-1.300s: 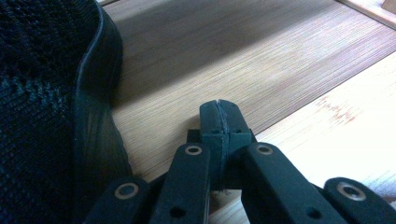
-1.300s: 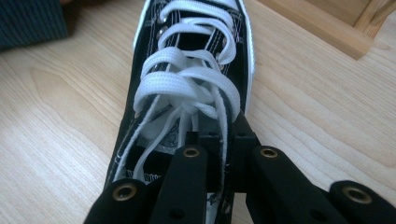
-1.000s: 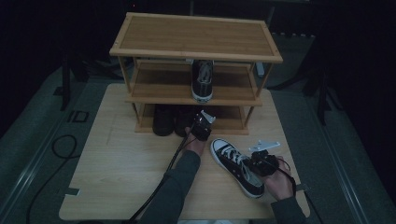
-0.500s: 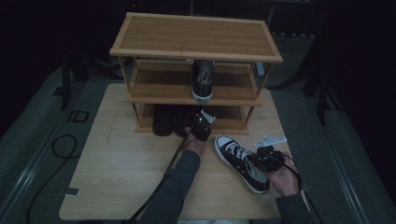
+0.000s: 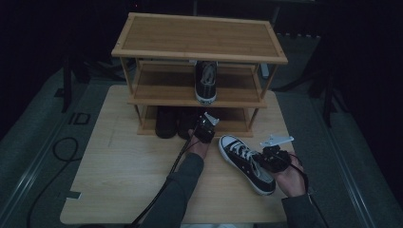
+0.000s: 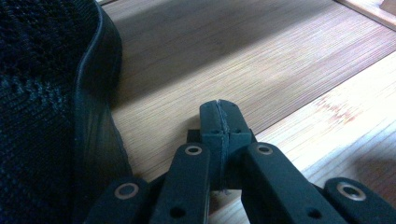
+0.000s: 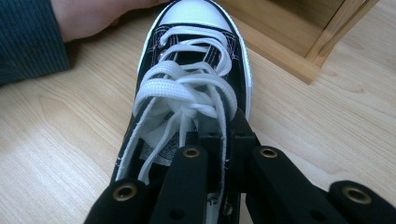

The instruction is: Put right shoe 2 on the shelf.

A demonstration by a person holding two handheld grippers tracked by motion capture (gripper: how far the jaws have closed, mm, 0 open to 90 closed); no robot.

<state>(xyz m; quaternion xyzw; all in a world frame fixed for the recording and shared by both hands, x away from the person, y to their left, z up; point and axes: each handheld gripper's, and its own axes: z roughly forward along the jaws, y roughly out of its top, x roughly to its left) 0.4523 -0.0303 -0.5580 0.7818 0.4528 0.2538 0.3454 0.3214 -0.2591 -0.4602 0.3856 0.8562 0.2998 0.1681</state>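
The near left of the table (image 5: 119, 190) lies bare, so a hand could sweep freely there. A wooden rack (image 5: 199, 35) stands across the far side and blocks any reach past it. Its middle shelf holds one sneaker (image 5: 206, 81) near the centre, with open board to the left of it and a narrower gap to the right. On the bottom shelf, dark shoes (image 5: 173, 122) fill the left part; the right part is open. Before the rack, another sneaker (image 5: 244, 161) lies slantwise on the table's right half, with a forearm (image 5: 183, 185) just beside it on the left, leaving little room between them.
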